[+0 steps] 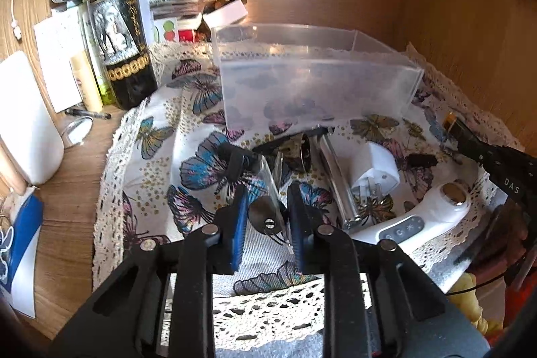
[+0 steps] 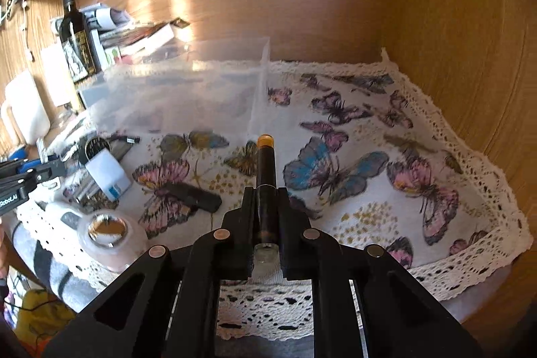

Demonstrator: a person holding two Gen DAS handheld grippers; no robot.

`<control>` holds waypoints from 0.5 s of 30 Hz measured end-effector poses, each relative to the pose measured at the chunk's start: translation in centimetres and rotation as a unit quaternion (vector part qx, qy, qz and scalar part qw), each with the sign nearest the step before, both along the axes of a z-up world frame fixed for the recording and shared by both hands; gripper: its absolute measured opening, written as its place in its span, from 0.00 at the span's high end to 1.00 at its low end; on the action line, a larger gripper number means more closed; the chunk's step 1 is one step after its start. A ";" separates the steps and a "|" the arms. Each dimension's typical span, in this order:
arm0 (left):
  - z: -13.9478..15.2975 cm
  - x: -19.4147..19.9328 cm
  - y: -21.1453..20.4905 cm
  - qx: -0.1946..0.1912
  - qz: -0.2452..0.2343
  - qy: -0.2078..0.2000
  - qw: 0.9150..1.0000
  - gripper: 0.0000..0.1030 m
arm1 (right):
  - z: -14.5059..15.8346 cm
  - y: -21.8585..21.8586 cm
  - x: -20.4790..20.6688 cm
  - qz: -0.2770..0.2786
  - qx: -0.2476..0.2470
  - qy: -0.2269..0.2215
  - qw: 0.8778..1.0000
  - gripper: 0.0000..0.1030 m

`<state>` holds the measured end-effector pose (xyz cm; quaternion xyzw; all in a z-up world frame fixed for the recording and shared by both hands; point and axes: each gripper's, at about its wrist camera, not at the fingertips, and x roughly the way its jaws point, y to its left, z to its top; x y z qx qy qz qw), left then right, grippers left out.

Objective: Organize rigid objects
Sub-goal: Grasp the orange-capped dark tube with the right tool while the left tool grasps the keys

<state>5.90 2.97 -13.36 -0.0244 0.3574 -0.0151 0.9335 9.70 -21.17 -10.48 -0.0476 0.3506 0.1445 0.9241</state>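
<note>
Visibly one bin (image 1: 315, 79), two tools.

Beside the clear plastic box (image 1: 315, 72), the right gripper (image 1: 451, 123) reaching in carries the white letters "DAS" on its black arm. Left of that box in the right wrist view, the left gripper (image 2: 58, 165) reads "Robot.AI".

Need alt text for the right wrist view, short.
The right gripper clamps a dark tube with an amber cap, pointing forward over a butterfly-print cloth. A clear plastic bin sits behind on the left, against a wooden wall.
</note>
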 end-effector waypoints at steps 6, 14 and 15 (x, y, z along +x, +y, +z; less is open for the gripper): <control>1.7 -0.4 0.3 -0.004 0.000 -0.018 1.000 0.99 | 1.5 0.1 0.1 0.003 0.011 -0.023 1.000 0.90; 3.2 -0.5 0.5 -0.002 -0.001 -0.038 0.999 0.99 | 2.6 0.6 0.0 0.010 0.025 -0.038 0.999 0.90; 3.6 -0.5 0.6 -0.004 -0.003 -0.041 0.999 1.00 | 2.8 0.6 0.0 0.011 0.026 -0.039 0.999 0.90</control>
